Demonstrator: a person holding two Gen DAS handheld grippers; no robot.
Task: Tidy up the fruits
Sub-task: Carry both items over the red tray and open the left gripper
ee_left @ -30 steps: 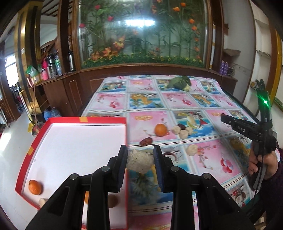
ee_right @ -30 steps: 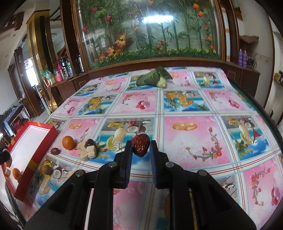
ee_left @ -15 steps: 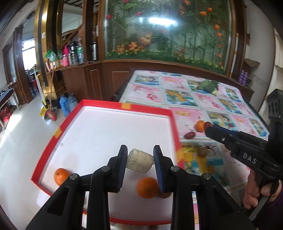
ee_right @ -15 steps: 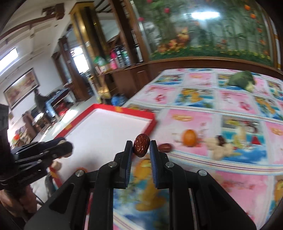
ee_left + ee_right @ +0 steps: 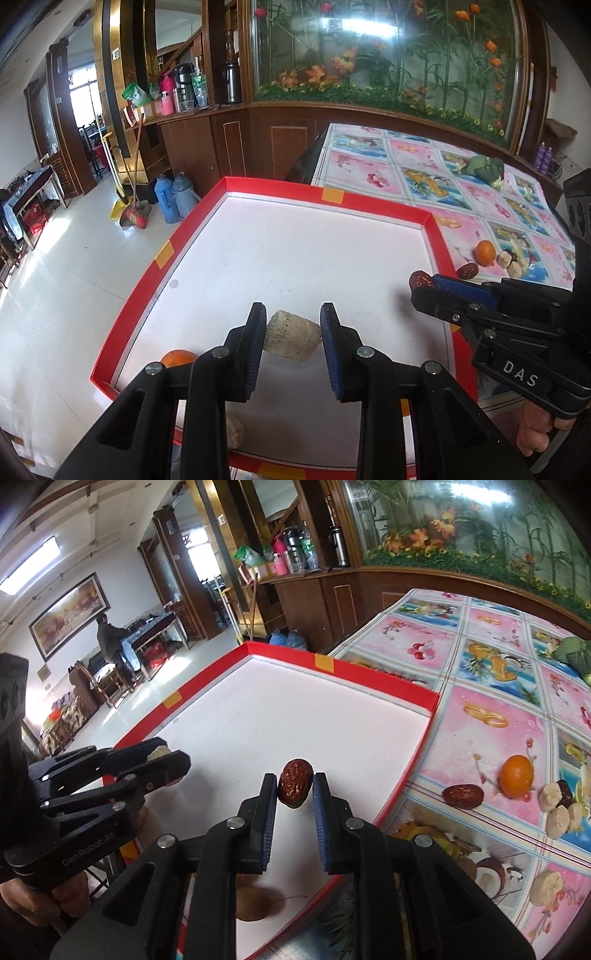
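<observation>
left gripper (image 5: 292,334) clamped on pale chunk (image 5: 293,335), right gripper (image 5: 294,788) pinching red date (image 5: 295,782); both over red tray (image 5: 373,203) interior, prob. for drop-off w/ orange (image 5: 177,358). loose fruit (image 5: 515,775) on tablecloth (image 5: 498,657) beside tray, not yet sorted.

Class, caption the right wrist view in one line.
Right gripper holds a date over the red tray.

The white letters "DAS" stand on the black side of the right gripper (image 5: 424,286) in the left wrist view, and the small pale words "Gen Robot.AI" stand on the black body of the left gripper (image 5: 162,755) in the right wrist view.
</observation>
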